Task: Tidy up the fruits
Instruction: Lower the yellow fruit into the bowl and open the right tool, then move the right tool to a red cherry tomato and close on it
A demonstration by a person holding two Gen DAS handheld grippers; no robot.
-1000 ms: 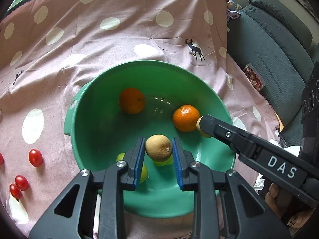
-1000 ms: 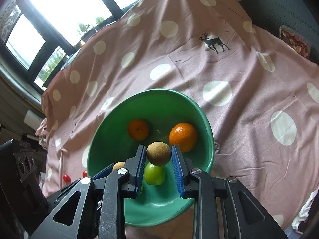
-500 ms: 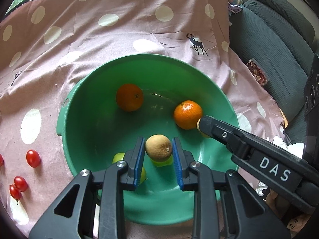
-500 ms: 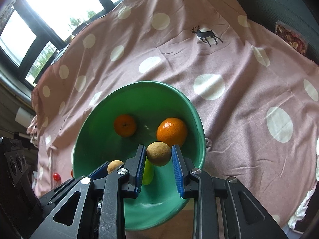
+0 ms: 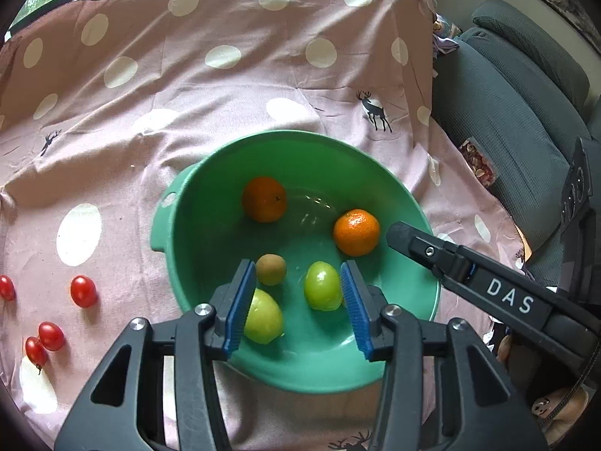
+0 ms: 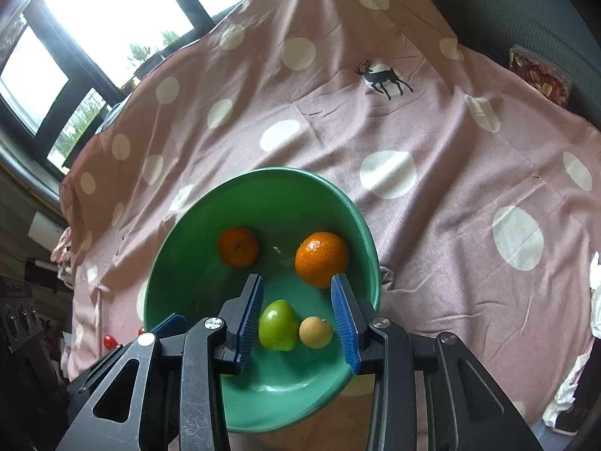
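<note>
Fruit sits mostly in the green bowl (image 5: 171,225): two oranges (image 5: 264,199), two green apples (image 5: 322,290), and one small brown fruit (image 5: 270,269) by the left tongs (image 5: 296,308), another by the right tongs (image 6: 298,319); both tongs hang wide apart above the bowl, gripping nothing; four cherry tomatoes (image 5: 83,291) lie on the spotted cloth (image 5: 225,94), well left of the bowl; judgement: mostly done, tomatoes left.
</note>
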